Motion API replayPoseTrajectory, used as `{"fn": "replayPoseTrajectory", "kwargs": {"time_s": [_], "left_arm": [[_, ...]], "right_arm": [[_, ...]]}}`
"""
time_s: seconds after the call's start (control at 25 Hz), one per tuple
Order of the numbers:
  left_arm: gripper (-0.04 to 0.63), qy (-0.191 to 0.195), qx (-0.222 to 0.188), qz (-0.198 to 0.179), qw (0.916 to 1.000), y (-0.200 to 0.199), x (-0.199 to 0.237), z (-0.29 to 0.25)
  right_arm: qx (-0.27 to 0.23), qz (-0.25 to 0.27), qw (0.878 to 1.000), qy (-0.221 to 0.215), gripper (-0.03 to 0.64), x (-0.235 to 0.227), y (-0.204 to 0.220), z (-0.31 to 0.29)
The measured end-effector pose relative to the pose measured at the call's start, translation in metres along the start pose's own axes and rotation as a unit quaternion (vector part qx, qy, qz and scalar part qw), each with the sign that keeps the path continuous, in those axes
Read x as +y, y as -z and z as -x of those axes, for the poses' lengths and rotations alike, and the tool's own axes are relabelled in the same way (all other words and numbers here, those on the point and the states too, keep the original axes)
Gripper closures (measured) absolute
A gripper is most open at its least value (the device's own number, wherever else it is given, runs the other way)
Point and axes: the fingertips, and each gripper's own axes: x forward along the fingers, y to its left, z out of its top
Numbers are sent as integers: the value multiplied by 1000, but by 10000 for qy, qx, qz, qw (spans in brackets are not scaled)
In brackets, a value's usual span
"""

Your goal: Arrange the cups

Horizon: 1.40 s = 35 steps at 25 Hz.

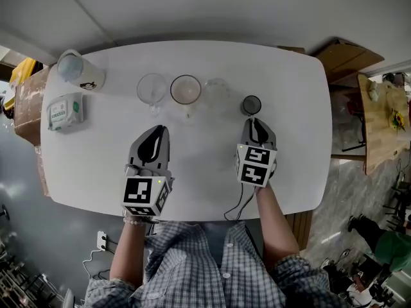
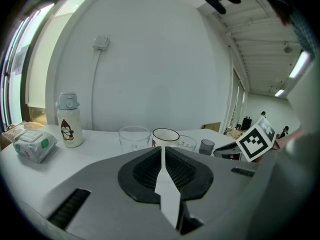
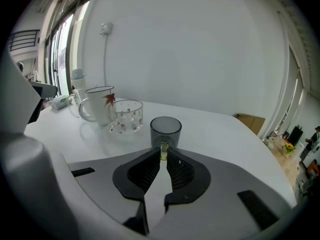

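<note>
Right, four cups on the white tabletop (image 1: 308, 140), and most of the line looks built. Across the upper middle of the head view I've got a clear glass (image 1: 152, 88), a white mug (image 1: 185, 90) and a spotted glass cup (image 1: 217, 90) side by side. The small grey cup (image 1: 251, 104) sits at the right end, a touch lower in the frame than the other three. My right hand-held gripper (image 3: 163, 151) is pinched on the pale handle at that cup's near side, so I'd say this is the last piece: bring it level with the row, then release. My left hand-held gripper (image 1: 157, 133) hangs below the clear glass, its jaws down to a thin slit with nothing in it. Contents: both glasses and the grey cup look empty. The mug's inside shows tan, glaze or drink I can't tell. At upper left stand a capped penguin bottle (image 1: 80, 70), its contents hidden, and a tissue pack (image 1: 65, 111).
</note>
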Motion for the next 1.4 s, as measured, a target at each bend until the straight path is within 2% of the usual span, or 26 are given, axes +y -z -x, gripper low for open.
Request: {"fn": "replayPoseTrajectory", "kwargs": {"time_s": [0.24, 0.48, 0.72, 0.88, 1.04, 1.2, 1.4], "left_arm": [[565, -37, 9, 92, 9999, 2, 4, 2], [565, -51, -4, 113, 9999, 1, 8, 3], [565, -61, -10, 134, 9999, 1, 13, 4], [565, -57, -41, 74, 9999, -1, 14, 7], [570, -40, -73, -188, 9998, -6, 15, 12], [583, 70, -127, -479, 9987, -14, 12, 23], [584, 286, -204, -559, 9978, -27, 3, 41]], "right_arm": [[4, -137, 9999, -9, 565, 19, -18, -18], [-38, -266, 9995, 173, 565, 27, -22, -22], [-52, -315, 9994, -112, 563, 36, -23, -24], [-102, -503, 9986, -91, 557, 29, -24, -14], [-358, -314, 9988, -132, 558, 23, -33, 10], [-887, 187, 9950, -423, 575, 29, -52, 47], [-1347, 346, 9863, -891, 584, 45, -71, 94]]}}
